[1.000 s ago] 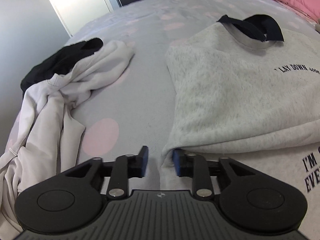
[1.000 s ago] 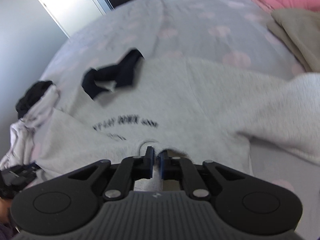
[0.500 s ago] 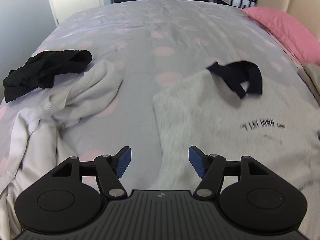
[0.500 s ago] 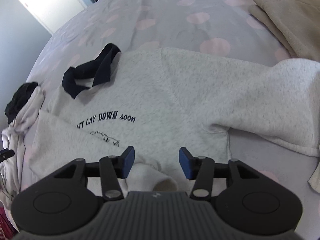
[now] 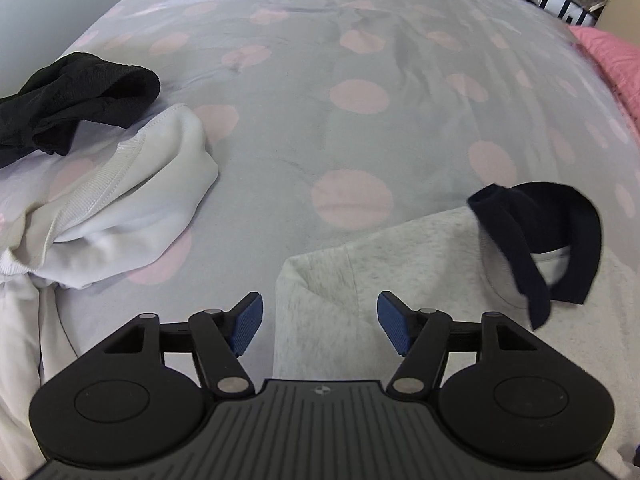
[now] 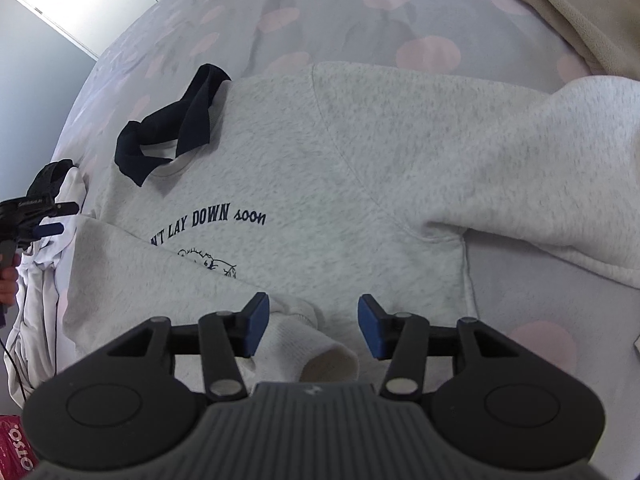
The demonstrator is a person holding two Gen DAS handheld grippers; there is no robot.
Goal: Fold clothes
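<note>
A light grey sweatshirt [image 6: 360,168] with a dark navy collar [image 6: 176,136] and navy lettering lies face up on the bed. One sleeve is folded across its front, with the cuff [image 6: 316,352] just below my right gripper [image 6: 310,324], which is open and empty above it. The other sleeve [image 6: 560,184] stretches out to the right. In the left wrist view the sweatshirt's shoulder corner [image 5: 320,280] lies between the fingers of my left gripper [image 5: 318,322], which is open and empty. The collar [image 5: 540,248] is to its right.
A crumpled white garment [image 5: 120,208] and a black garment [image 5: 72,100] lie to the left on the grey bedspread [image 5: 360,100] with pink dots. A beige garment [image 6: 580,12] lies at the far right. A pink pillow [image 5: 612,64] is at the head.
Both grippers have opened and let go of the sweatshirt. The folded sleeve now rests on the front. The left gripper has moved up toward the shoulder and collar.
</note>
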